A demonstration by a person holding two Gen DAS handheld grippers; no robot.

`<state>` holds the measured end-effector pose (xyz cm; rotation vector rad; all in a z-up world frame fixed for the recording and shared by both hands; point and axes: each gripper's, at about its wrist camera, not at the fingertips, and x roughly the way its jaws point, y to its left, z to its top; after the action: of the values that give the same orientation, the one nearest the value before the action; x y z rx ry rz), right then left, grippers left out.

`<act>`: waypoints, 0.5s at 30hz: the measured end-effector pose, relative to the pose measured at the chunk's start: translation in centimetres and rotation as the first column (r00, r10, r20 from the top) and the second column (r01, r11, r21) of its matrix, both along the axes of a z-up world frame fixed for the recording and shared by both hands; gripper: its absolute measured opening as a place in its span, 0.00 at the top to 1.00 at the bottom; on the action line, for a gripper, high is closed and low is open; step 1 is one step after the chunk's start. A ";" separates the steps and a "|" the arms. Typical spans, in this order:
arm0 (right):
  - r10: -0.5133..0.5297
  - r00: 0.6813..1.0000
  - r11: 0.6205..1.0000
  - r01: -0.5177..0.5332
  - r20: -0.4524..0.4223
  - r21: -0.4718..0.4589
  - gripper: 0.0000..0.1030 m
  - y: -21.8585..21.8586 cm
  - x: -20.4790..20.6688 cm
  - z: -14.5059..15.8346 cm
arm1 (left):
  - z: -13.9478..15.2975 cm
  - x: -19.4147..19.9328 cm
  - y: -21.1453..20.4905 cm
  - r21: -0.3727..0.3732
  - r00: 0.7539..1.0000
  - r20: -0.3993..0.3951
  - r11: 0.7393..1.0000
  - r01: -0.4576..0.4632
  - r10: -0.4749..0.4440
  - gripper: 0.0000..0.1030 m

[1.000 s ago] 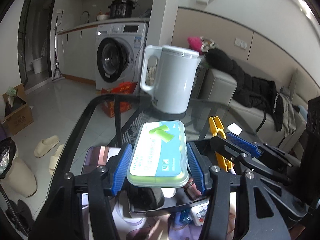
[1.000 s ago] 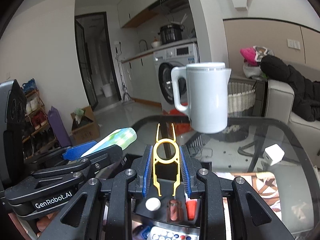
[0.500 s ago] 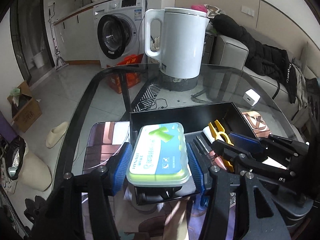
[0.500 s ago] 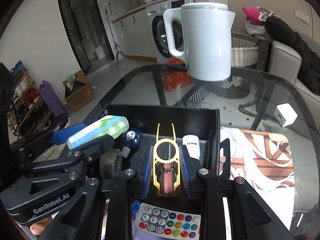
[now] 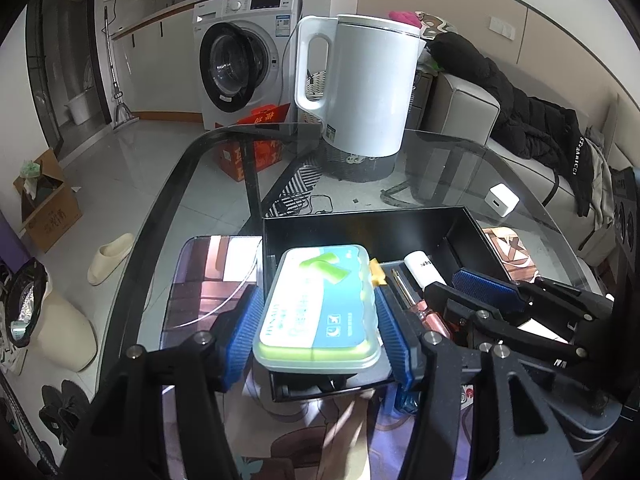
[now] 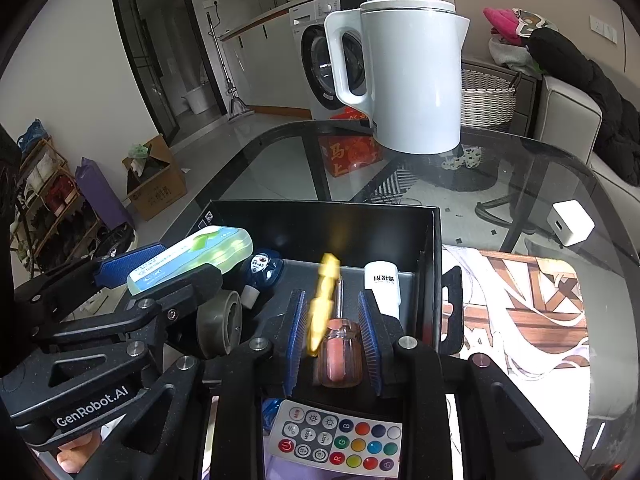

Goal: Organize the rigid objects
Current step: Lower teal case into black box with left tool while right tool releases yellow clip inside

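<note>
Your right hand-held gripper is released, the yellow clip dropping into the black box. Your left hand-held gripper grasps the plastic case; lower it in next.

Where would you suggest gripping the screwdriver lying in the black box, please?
Probably the handle of the screwdriver, taken from above with the fingers either side. It lies flat in the black box, its thin shaft running beside the white bottle, so the thicker handle gives the pads more to hold.
</note>
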<state>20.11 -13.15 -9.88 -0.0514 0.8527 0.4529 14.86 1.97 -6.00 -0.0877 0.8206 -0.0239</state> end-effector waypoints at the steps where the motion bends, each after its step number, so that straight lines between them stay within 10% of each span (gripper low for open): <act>1: -0.003 1.000 1.000 0.003 -0.002 0.002 0.73 -0.1 0.0 -0.1 | 0.0 -0.1 0.0 -0.001 1.000 0.000 1.000 -0.002 0.002 0.45; 15: -0.025 0.998 0.997 0.020 0.056 0.080 0.54 -2.2 -2.5 2.4 | 2.3 -2.5 -0.1 -0.031 0.997 0.072 0.999 0.013 -0.011 0.36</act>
<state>17.59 -15.34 -7.49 0.0182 0.7782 0.4616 12.32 1.87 -3.68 -0.1106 0.7495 -0.0510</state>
